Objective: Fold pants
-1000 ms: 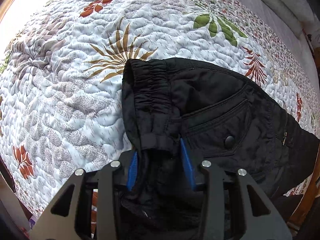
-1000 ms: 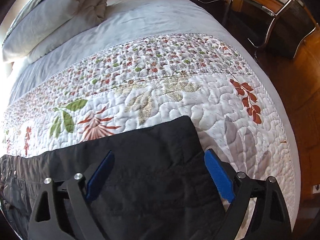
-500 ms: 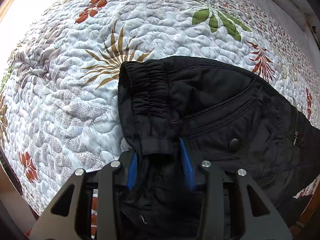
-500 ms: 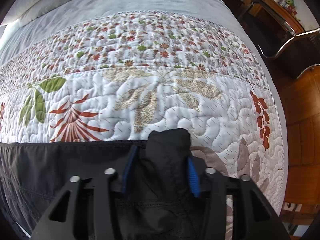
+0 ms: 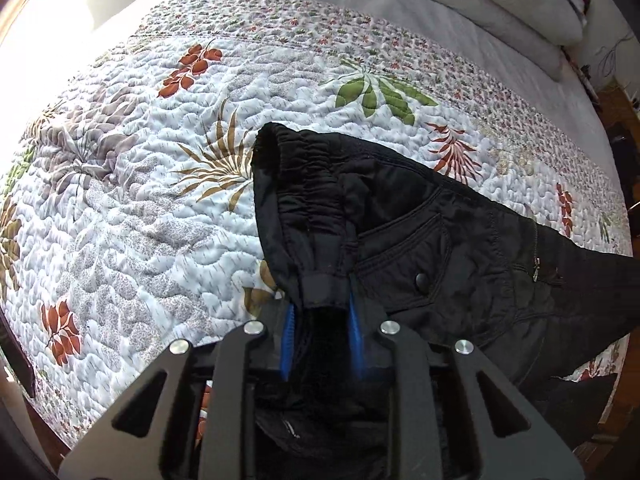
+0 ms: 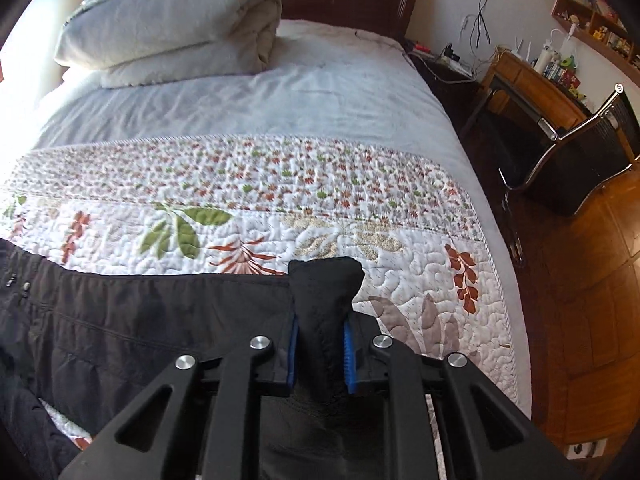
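Note:
Black pants lie across the floral quilt, back pocket up. In the left wrist view my left gripper has its blue pads pressed on the near corner of the elastic waistband, and its jaws are still closing on that fabric. In the right wrist view my right gripper pinches the bunched leg end, which sticks up between the pads as the jaws close further. From there the rest of the leg stretches left, lifted off the quilt near the grip.
A folded duvet lies at the head of the bed on the grey sheet. To the right of the bed are a wooden floor, a chair and a cluttered desk. The quilt's near edge drops off at the bottom left.
The right jaws went from wide open around the leg end to pinching it, and lifted it. The left jaws tightened on the waistband and rose, so more of the bed shows.

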`<move>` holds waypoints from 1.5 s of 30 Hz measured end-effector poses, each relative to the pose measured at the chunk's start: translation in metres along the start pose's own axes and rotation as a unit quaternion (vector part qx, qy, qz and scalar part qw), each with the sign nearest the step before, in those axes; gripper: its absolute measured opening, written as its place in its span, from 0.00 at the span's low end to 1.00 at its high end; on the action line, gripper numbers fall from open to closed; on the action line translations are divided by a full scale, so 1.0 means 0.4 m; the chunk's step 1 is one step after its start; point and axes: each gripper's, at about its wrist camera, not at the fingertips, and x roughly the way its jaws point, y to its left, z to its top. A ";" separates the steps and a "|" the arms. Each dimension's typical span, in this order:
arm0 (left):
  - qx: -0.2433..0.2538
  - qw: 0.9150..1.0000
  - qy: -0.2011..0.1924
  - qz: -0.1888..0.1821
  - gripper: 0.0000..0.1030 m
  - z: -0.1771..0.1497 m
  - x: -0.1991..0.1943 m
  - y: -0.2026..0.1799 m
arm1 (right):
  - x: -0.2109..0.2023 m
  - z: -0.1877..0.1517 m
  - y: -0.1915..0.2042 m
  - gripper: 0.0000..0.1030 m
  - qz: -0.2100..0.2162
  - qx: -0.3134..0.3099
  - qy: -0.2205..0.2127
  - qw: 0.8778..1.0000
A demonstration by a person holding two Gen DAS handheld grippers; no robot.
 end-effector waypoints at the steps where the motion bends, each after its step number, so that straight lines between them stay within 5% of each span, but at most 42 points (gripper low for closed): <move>1: 0.005 1.000 -0.011 -0.012 0.20 -0.011 -0.017 0.002 | -0.035 -0.008 0.000 0.17 0.004 0.001 -0.016 1.000; 9: 0.026 0.990 -0.083 -0.111 0.18 -0.158 -0.181 0.038 | -0.333 -0.168 0.011 0.17 0.044 0.014 -0.156 0.987; 15: 0.042 0.981 -0.117 -0.149 0.12 -0.310 -0.285 0.106 | -0.459 -0.356 -0.033 0.17 0.039 0.059 -0.201 0.977; 21: 0.019 0.978 -0.124 -0.168 0.10 -0.421 -0.317 0.192 | -0.494 -0.548 -0.096 0.17 0.049 0.137 -0.200 0.969; 23: 0.013 0.976 -0.128 -0.174 0.00 -0.449 -0.321 0.217 | -0.491 -0.617 -0.120 0.17 0.057 0.170 -0.192 0.965; 29: 0.003 0.979 -0.119 -0.166 0.00 -0.521 -0.320 0.265 | -0.479 -0.794 -0.131 0.17 0.067 0.227 -0.165 0.958; 32: 0.000 0.982 -0.118 -0.151 0.17 -0.552 -0.324 0.277 | -0.455 -0.878 -0.120 0.17 0.072 0.249 -0.140 0.956; 34: 0.001 0.982 -0.119 -0.150 0.40 -0.566 -0.330 0.270 | -0.430 -0.930 -0.112 0.17 0.073 0.264 -0.120 0.954; 38: 0.029 0.980 -0.124 -0.150 0.47 -0.586 -0.341 0.222 | -0.368 -1.014 -0.084 0.17 0.059 0.272 -0.069 0.958; 42: 0.037 0.978 -0.134 -0.155 0.78 -0.602 -0.347 0.152 | -0.349 -1.054 -0.059 0.51 0.026 0.259 -0.029 0.965; 45: 0.028 0.974 -0.133 -0.180 0.82 -0.630 -0.340 0.123 | -0.391 -1.062 -0.042 0.62 0.008 0.251 -0.023 0.968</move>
